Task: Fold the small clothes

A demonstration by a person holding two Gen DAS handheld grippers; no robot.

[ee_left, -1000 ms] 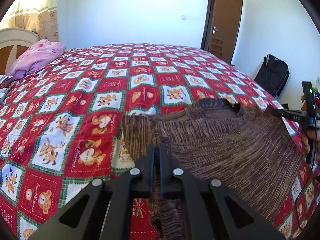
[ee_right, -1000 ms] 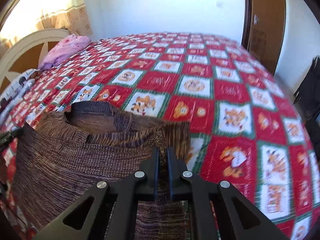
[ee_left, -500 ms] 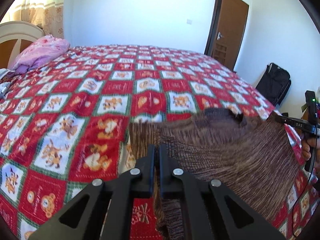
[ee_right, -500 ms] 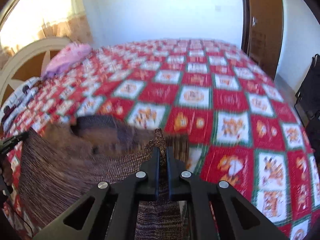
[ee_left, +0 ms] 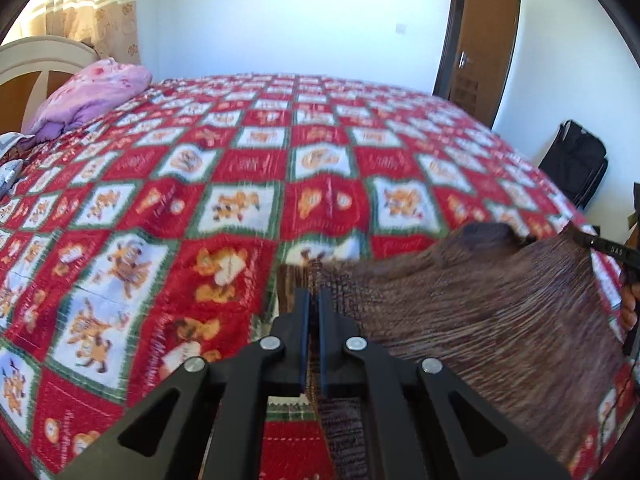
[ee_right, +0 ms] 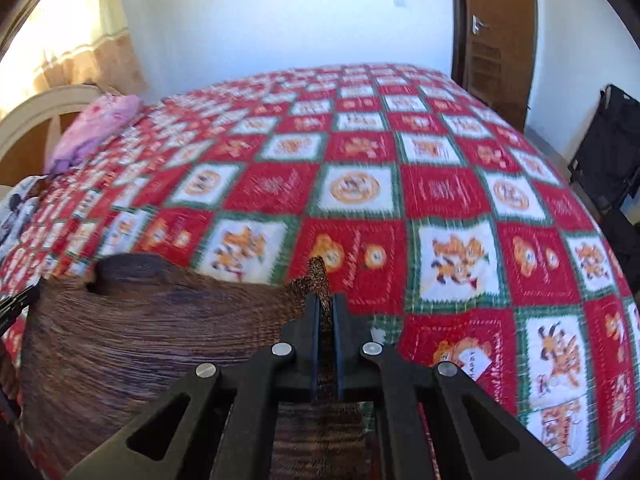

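Left gripper [ee_left: 312, 300]: closed on the left shoulder corner of the sweater [ee_left: 480, 312]; a thin strip of knit shows between the jaws.
Left hand pose: the gripper points forward and slanting down over the bed [ee_left: 240, 184]; the hand itself is out of view.
Sweater, place: it hangs stretched between the two grippers at the near edge of the bed, collar [ee_right: 132, 276] toward the far side, the body falling down toward the cameras. Whether the hem touches the cover I cannot tell.
Sweater, handling: I judge it soft and limp, light, a loose brown knit that stretches and sags in the middle. It is not slippery and not fragile, but the jaws can snag the open stitches.
Where to hold: the two shoulder corners, as now, so the front stays flat; a pinch must take both layers.
Right gripper [ee_right: 326, 304]: closed on the right shoulder corner; a tuft of knit stands up beyond the tips.
Right hand pose: also slanting down and forward, level with the left one; fingers [ee_left: 630, 304] show on its handle.
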